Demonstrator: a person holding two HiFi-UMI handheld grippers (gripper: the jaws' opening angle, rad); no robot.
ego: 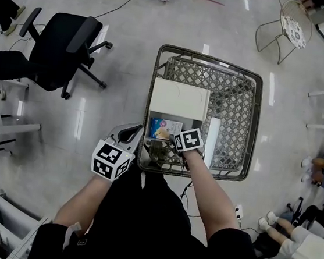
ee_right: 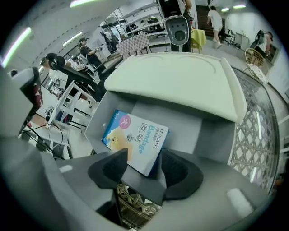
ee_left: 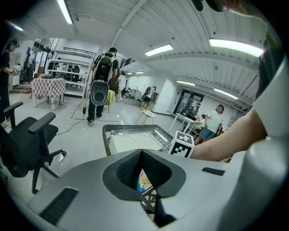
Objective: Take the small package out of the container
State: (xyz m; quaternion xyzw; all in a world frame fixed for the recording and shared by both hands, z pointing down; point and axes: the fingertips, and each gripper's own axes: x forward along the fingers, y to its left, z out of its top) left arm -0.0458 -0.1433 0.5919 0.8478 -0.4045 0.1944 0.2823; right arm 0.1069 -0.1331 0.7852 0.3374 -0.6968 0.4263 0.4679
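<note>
From my remote seat, the pale glossy floor (ego: 60,143) fills most of the head view, with a black office chair (ego: 60,49) well off to the left. Straight ahead stands a wire mesh cart (ego: 257,108). In its left half sits the grey container (ee_right: 205,135). A cream lid (ego: 179,99) covers the far part of the container and leaves the near part open to the top. A long white strip (ego: 211,141) lies on the mesh just right of the container.

My left gripper (ego: 131,133) hangs outside the cart, just beside its near left corner. In its own view its jaws (ee_left: 142,153) are pressed together at the tips with nothing between them.

My right gripper (ego: 171,138) reaches over the cart's near rim into the open part of the container. Its jaws (ee_right: 141,164) are partway apart and clenched on the near corner of the small package (ee_right: 135,140), with both pads looking snug against its sides.

The small package (ego: 163,127) is a blue-and-white box. It is tilted inside the container, close to the left wall, and its far end stops short of the lid's overhanging edge. The space directly above it is open.
</note>
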